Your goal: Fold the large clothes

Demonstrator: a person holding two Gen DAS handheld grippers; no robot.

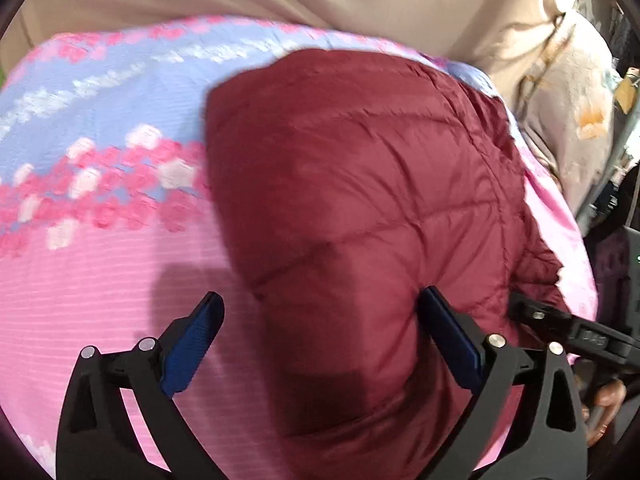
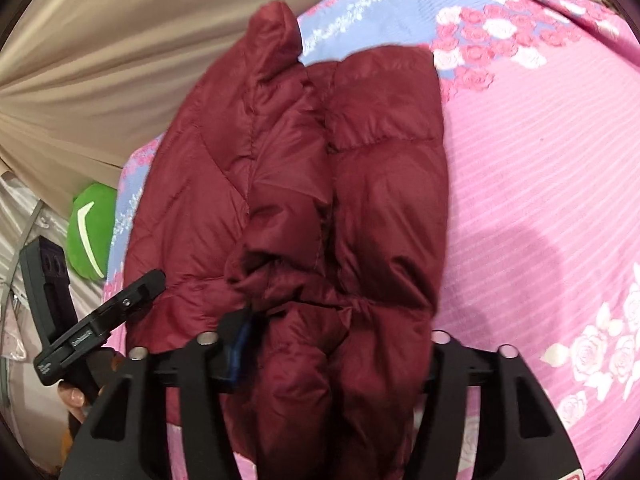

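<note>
Left gripper (image 1: 320,312): jaws wide apart, blue pads bare; near end of jacket (image 1: 360,184) bulges up between them, right pad touching the fabric, left pad clear over the bedspread (image 1: 100,248).
Right gripper (image 2: 332,336): jaws spread with a thick bunch of jacket (image 2: 304,168) filling the gap; left blue pad pressed into the folds, right pad hidden; whether it grips firmly, cannot tell.
Jacket position: maroon, quilted, lying on the pink-and-blue floral bedspread (image 2: 540,200), doubled into lengthwise folds.
Jacket axis: long axis runs straight away from both jaws toward the beige curtain (image 2: 100,60).
Beyond: green cushion (image 2: 90,232) at the bedspread's left edge in the right view.
</note>
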